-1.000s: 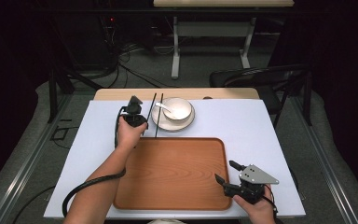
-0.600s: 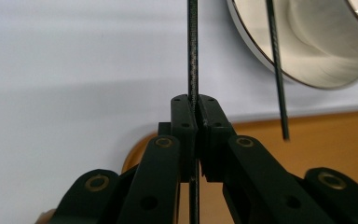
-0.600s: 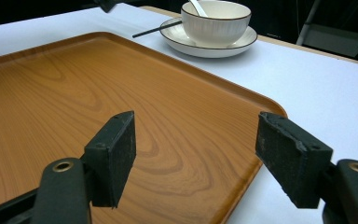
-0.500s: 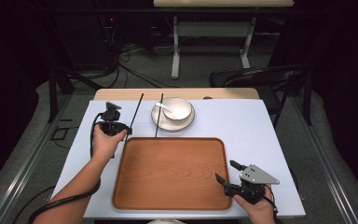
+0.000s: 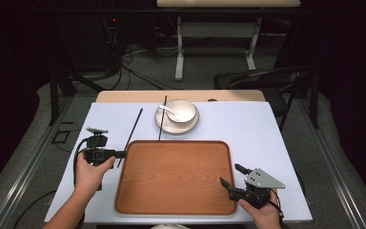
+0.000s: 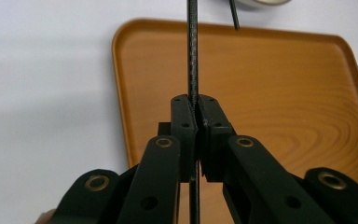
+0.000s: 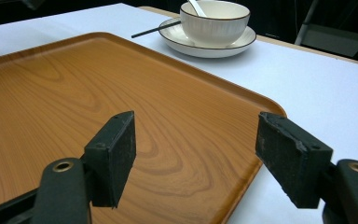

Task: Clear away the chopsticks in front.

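Note:
My left gripper (image 5: 122, 153) is at the left edge of the wooden tray (image 5: 176, 176), its jaws shut on a thin black chopstick (image 5: 132, 131) that slants away toward the back of the table. In the left gripper view the chopstick (image 6: 192, 56) runs straight up from between the closed pads, over the tray (image 6: 270, 93). A second chopstick (image 5: 162, 119) lies beside the plate (image 5: 163, 125) that carries a white bowl (image 5: 182, 111) and spoon (image 5: 167, 109). My right gripper (image 5: 230, 174) rests open over the tray's near right corner, nothing between its pads (image 7: 114, 149).
The white table top (image 5: 252, 129) has free room to the right of the tray and plate. A dark chair (image 5: 267, 78) stands behind the table's far right corner. Cables lie on the floor at the back left, and a cable trails from the left gripper.
My left hand has carried one chopstick leftward and nearer, from beside the bowl to the tray's left edge. The other chopstick stayed by the plate. The right hand kept still.

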A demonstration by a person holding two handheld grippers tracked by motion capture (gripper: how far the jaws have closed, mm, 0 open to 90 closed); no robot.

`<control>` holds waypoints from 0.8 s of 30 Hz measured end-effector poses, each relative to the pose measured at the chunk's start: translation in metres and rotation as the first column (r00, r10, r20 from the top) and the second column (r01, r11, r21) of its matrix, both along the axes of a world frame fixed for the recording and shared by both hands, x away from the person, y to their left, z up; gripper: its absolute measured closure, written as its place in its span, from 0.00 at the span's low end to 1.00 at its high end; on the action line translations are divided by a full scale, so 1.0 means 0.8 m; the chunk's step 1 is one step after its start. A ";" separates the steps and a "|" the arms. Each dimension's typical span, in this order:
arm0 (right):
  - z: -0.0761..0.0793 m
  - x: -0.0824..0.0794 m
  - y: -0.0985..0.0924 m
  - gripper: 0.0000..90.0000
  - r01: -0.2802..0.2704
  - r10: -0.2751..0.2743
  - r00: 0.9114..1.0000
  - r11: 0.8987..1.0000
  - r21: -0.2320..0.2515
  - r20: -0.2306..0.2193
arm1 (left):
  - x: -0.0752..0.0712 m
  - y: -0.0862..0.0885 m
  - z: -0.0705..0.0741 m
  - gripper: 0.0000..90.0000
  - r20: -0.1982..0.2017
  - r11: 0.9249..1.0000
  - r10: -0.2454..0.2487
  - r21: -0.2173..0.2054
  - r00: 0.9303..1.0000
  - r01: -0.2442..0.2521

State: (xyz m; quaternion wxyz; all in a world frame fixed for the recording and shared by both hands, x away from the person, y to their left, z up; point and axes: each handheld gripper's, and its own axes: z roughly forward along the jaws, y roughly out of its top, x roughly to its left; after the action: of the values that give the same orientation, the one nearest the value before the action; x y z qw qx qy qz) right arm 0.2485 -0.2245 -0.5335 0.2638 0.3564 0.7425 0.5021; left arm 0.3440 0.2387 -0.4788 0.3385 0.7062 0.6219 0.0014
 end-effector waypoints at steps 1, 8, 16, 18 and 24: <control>0.000 0.000 0.000 0.32 0.001 -0.001 1.000 1.000 0.000 0.001 | -0.007 0.001 -0.001 0.96 0.003 1.000 -0.004 0.003 1.000 0.004; 0.000 0.000 0.000 0.32 0.001 -0.001 1.000 1.000 -0.001 0.002 | -0.047 0.010 -0.007 0.96 0.030 1.000 0.017 -0.006 0.999 -0.017; 0.000 0.000 0.000 0.32 0.003 -0.003 1.000 1.000 -0.001 0.002 | -0.079 0.002 -0.026 0.96 0.020 1.000 0.019 0.022 1.000 -0.019; 0.000 0.000 0.000 0.32 0.004 -0.004 1.000 1.000 -0.001 0.002 | -0.085 -0.004 -0.032 0.96 0.014 0.999 0.015 0.030 1.000 -0.016; 0.000 0.000 0.000 0.32 0.002 -0.002 1.000 1.000 0.001 0.003 | -0.092 -0.030 -0.050 0.96 -0.020 0.997 -0.026 0.070 0.999 0.028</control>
State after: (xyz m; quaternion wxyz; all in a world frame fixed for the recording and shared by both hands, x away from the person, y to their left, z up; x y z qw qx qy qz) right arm 0.2483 -0.2244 -0.5334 0.2655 0.3565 0.7414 0.5028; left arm 0.2702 0.2150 -0.5186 0.3075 0.7260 0.6150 0.0121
